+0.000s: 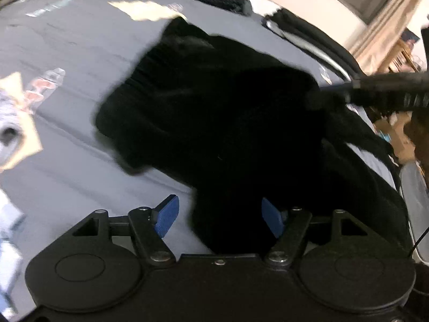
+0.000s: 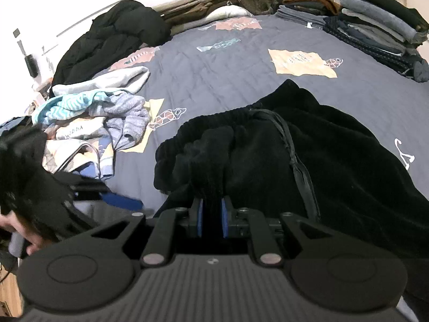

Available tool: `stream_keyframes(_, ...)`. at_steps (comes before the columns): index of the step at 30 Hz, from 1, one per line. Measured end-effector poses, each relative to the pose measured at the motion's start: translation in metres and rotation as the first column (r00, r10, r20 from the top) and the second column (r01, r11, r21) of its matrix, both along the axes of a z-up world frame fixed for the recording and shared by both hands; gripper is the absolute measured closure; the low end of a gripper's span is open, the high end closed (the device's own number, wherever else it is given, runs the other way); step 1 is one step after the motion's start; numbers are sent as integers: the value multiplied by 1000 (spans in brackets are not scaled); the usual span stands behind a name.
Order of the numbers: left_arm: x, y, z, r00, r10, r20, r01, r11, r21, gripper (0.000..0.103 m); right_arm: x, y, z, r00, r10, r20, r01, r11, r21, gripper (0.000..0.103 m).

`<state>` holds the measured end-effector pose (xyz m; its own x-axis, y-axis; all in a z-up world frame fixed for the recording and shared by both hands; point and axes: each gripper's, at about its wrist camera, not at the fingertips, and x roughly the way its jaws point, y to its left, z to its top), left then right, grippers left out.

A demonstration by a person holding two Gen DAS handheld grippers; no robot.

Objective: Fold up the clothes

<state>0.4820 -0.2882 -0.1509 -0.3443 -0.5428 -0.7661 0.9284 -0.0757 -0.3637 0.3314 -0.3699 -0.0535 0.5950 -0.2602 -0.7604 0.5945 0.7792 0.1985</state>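
Between the right gripper pads, black pants are pinched; left gripper gapes empty.

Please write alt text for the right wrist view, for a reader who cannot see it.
The right gripper has its jaws shut on a black fleece garment lying on a grey-blue bedspread. Unfolded laundry lies left, folded stacks far right, a cat behind.

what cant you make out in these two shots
- Left wrist view: motion blur smears the bedspread prints.
- Left wrist view: black garment shows no seams or folds; too dark.
- Right wrist view: the right claw body hides the garment's near edge.
- Right wrist view: the left claw is blurred; jaws unreadable there.
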Motion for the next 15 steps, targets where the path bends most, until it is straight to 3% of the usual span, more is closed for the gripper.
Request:
stream_keyframes(1, -5, -2, -4, 1000, -14, -4, 14, 1000, 10, 46, 0, 0, 0, 1000, 1, -1, -1, 1000, 0, 90)
stream_keyframes(3, -14, -6, -11, 999, -42, -14, 42, 999, 31, 86, 1, 0, 1, 1000, 2, -4, -2, 1000, -1, 90)
stream_keyframes(4, -18, -8, -15, 998, -55, -18, 56, 998, 41, 97, 1, 0, 1, 1000, 2, -6, -2, 1000, -2, 90)
stream_keyframes(7, -4, -4, -2, 992, 14, -125, -14, 1000, 4, 97, 1, 0, 1, 1000, 6, -8, -6, 1000, -3, 90)
stream_keyframes(9, 15, -3, 12, 967, 87, -241, -98, 995, -34, 97, -1, 0, 2, 1000, 6, -6, -6, 1000, -5, 90)
stream_keyframes(15, 16, -26, 17, 904, 91, -418, -130, 989, -67, 97, -4, 1, 9, 1000, 16, 13, -16, 1000, -2, 90)
